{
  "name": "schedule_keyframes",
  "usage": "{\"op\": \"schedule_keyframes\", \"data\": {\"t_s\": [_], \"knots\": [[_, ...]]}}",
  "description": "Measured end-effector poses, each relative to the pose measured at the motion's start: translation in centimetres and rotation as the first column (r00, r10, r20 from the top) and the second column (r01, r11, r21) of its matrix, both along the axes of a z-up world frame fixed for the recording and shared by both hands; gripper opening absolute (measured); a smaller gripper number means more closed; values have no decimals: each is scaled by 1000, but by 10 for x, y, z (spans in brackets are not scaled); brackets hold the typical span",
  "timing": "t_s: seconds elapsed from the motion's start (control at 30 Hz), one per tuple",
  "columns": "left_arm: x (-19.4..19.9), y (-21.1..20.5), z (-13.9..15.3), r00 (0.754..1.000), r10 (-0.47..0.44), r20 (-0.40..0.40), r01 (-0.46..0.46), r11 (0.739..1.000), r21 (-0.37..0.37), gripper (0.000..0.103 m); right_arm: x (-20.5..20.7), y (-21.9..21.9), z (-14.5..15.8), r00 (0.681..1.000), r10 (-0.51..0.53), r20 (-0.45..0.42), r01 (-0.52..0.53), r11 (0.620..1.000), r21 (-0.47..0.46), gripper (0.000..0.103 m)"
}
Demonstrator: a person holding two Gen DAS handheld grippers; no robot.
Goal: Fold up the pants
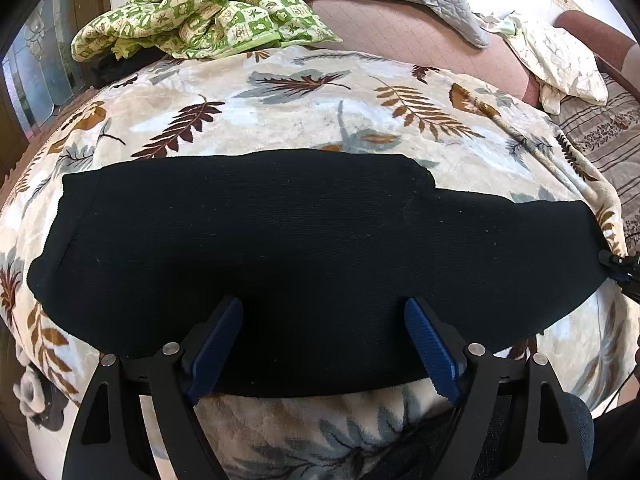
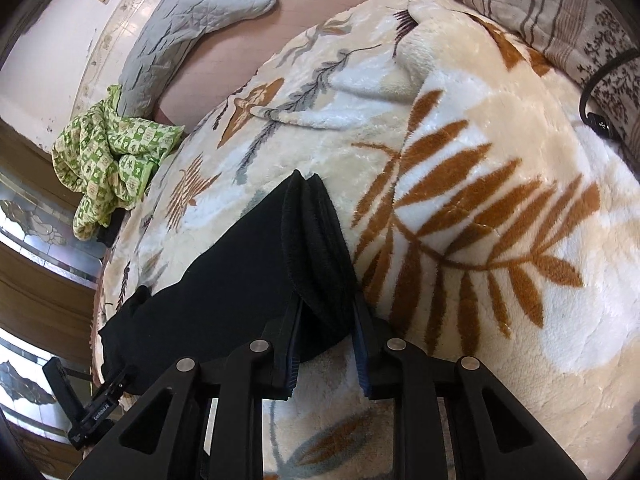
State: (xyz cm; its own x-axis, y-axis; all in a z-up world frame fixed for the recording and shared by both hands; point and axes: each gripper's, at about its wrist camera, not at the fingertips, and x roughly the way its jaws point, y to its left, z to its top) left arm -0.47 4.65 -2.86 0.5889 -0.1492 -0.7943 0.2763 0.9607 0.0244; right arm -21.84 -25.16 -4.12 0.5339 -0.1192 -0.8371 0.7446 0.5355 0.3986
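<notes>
Because the black pants (image 1: 304,248) are soft, limp knit, they sag unless gripped at hems. The right gripper (image 2: 326,320) has its jaws clamped on one bunched end; the left gripper (image 1: 324,344) hangs with jaws wide apart, empty, over the near edge.

Pants (image 1: 304,248) plain black. Blanket (image 1: 280,116) cream and white, printed with brown, rust and grey leaves, ferns. Crumpled cloth (image 1: 200,8) green and cream checks with small motifs. Quilted cover (image 2: 188,28) grey. Gripper pads (image 1: 430,344) blue, arms black. Bedding (image 2: 532,8) beige with dark stripes.
</notes>
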Motion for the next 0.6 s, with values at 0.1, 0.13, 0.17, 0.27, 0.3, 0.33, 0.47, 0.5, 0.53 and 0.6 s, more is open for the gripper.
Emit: {"op": "schedule_keyframes", "data": {"t_s": [0.1, 0.13, 0.17, 0.27, 0.3, 0.33, 0.47, 0.5, 0.53, 0.6], "knots": [[2, 1, -1, 1000, -4, -1, 4, 1000, -2, 85, 2, 1, 1, 1000, 2, -10, -3, 1000, -16, 24], [2, 2, -1, 1000, -4, -1, 4, 1000, -4, 85, 1, 1, 0, 1000, -1, -6, 1, 1000, -17, 24], [2, 2, -1, 1000, -4, -1, 4, 1000, -5, 85, 2, 2, 1, 1000, -6, -2, 6, 1000, -16, 24], [2, 3, -1, 1000, -5, -2, 5, 1000, -11, 86, 0, 2, 0, 1000, -23, 15, 24, 1000, -12, 25], [2, 3, -2, 1000, -5, -2, 5, 1000, -11, 86, 0, 2, 0, 999, -29, 21, 29, 1000, -10, 24], [2, 3, -2, 1000, -6, -2, 6, 1000, -12, 86, -1, 2, 0, 999, -31, 22, 31, 999, -9, 24], [2, 2, -2, 1000, -9, -2, 9, 1000, -8, 88, -2, 3, -1, 999, -35, 20, 35, 999, -12, 24], [2, 1, -2, 1000, -10, -2, 10, 1000, -8, 88, -2, 4, 0, 999, -35, 18, 35, 999, -17, 24], [2, 1, -2, 1000, -10, -2, 10, 1000, -8, 88, -2, 4, 0, 999, -34, 17, 35, 999, -20, 24], [2, 0, -2, 1000, -10, -2, 10, 1000, -8, 89, -1, 4, 0, 999, -36, 19, 36, 999, -21, 23]]}}
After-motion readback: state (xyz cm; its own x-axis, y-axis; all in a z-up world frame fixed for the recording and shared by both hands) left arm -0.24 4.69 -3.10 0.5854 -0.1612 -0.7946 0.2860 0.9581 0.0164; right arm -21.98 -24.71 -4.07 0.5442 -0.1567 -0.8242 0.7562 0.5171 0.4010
